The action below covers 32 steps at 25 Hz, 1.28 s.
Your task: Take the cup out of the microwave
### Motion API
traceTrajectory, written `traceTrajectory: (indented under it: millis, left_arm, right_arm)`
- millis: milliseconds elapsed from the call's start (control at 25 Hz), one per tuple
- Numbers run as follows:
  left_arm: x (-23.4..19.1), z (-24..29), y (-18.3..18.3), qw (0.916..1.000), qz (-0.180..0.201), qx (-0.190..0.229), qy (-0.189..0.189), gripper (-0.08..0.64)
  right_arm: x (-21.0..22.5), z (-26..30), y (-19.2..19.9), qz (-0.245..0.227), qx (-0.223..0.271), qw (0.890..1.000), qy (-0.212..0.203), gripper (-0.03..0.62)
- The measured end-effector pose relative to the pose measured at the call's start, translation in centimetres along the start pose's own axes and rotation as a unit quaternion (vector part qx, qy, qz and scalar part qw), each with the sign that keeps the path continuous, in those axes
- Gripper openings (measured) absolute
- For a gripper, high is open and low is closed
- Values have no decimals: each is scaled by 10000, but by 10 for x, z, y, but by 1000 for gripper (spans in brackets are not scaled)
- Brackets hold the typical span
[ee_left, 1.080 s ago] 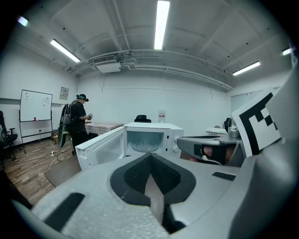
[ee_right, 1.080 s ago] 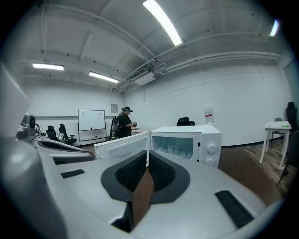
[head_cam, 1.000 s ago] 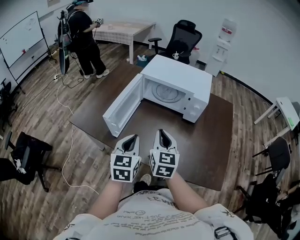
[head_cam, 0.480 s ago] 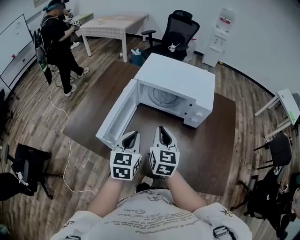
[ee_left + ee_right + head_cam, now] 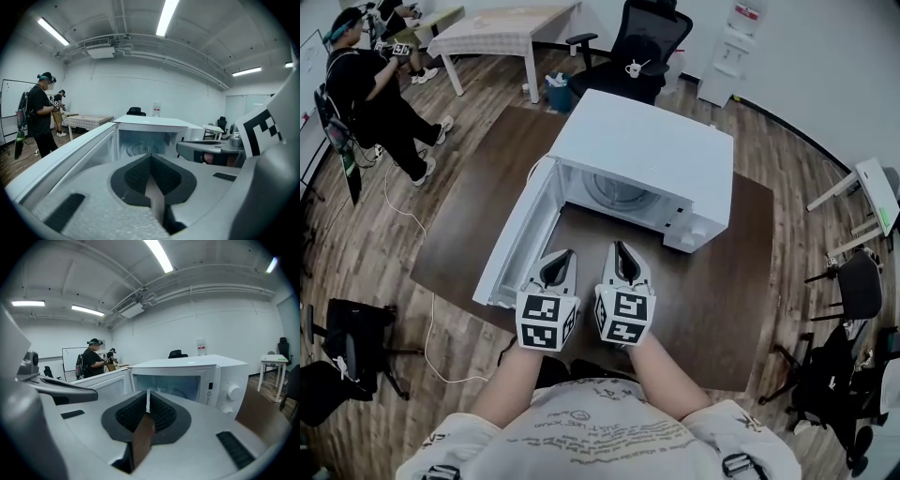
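A dark brown table [image 5: 727, 291] carries one white microwave [image 5: 647, 150] with its door [image 5: 517, 246] swung open.

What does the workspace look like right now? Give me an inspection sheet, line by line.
Surface: brown table, bare round the microwave.
Job's things: white microwave, door swung open; turntable shows inside, no cup can be made out there.
Clutter: nothing seen on the table.
Grippers: left gripper and right gripper side by side before the opening, both shut, both empty.
Cables: white cable on the floor left of the table.
Surroundings: person standing far left; black chair with a small cup on its seat behind the microwave.
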<state>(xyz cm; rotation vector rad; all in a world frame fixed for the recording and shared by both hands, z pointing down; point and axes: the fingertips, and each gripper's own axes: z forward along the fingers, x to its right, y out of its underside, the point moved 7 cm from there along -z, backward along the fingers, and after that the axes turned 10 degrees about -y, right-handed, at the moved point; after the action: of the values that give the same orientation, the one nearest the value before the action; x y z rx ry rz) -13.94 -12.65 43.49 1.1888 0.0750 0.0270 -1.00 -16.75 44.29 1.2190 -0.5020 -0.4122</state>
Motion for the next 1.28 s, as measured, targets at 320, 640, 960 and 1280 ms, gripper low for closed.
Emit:
traceTrajectory:
  millis: [320,640,960,1280]
  left_arm:
    - [-12,43,3,9997,25,-155,166,14]
    - [-18,74,1,9984,150,-235,493,14]
    - [-27,89,7,9974,174,-377,584,14]
    - [-32,95,12,9968,191,-498,597,14]
  right_arm:
    - [15,38,8,69,-25,10000,-12,18]
    - [31,68,22,57,-255,9992,308,20]
    - [47,101,31,82,-269,9984,492,121]
    - [70,142,36,79,-184,9949,989,276]
